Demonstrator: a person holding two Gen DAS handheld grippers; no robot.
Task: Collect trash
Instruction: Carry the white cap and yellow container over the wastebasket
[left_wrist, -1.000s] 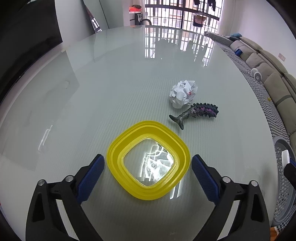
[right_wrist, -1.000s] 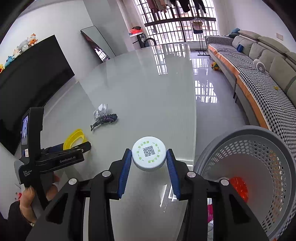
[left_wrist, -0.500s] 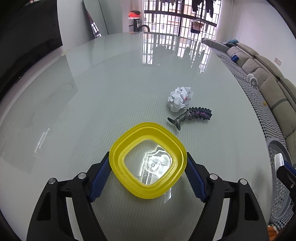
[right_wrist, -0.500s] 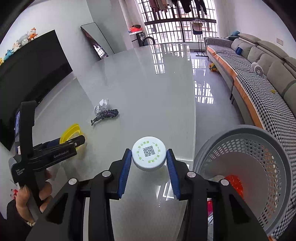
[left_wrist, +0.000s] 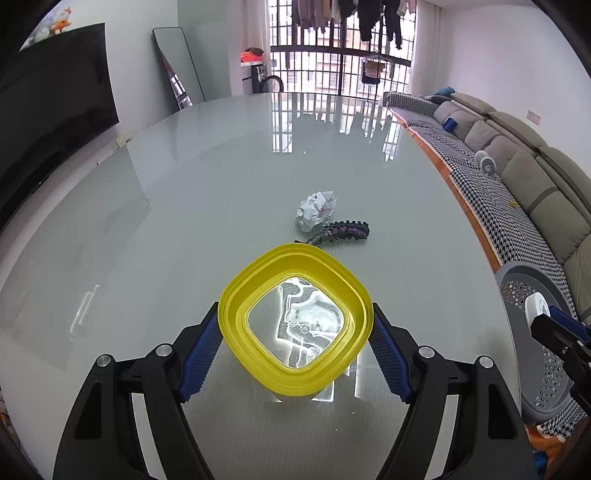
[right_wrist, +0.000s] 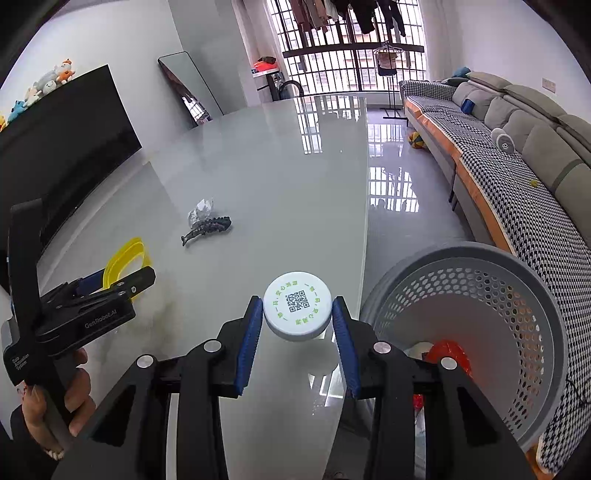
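Observation:
My left gripper (left_wrist: 295, 307) is shut on a yellow square container (left_wrist: 295, 258) with a clear bottom, and holds it tilted above the glass table (left_wrist: 221, 184). The right wrist view shows that container (right_wrist: 125, 254) at the left, with a person's hand (right_wrist: 74, 384) on the tool. My right gripper (right_wrist: 297, 308) is shut on a white round cap (right_wrist: 297, 306) printed with a QR code, near the table's right edge beside a grey perforated basket (right_wrist: 480, 266). Farther out, a crumpled paper ball (left_wrist: 317, 209) lies against a dark toy creature (left_wrist: 340, 232).
The basket (left_wrist: 524, 269) stands on the floor off the table's right edge, with a red item (right_wrist: 448, 350) inside. A checkered sofa (left_wrist: 535, 177) runs along the right wall. A black TV (left_wrist: 55, 92) is on the left.
My left gripper's jaws closed on the yellow container and raised it off the table. The right gripper, still on the white cap, drifted slightly toward the basket.

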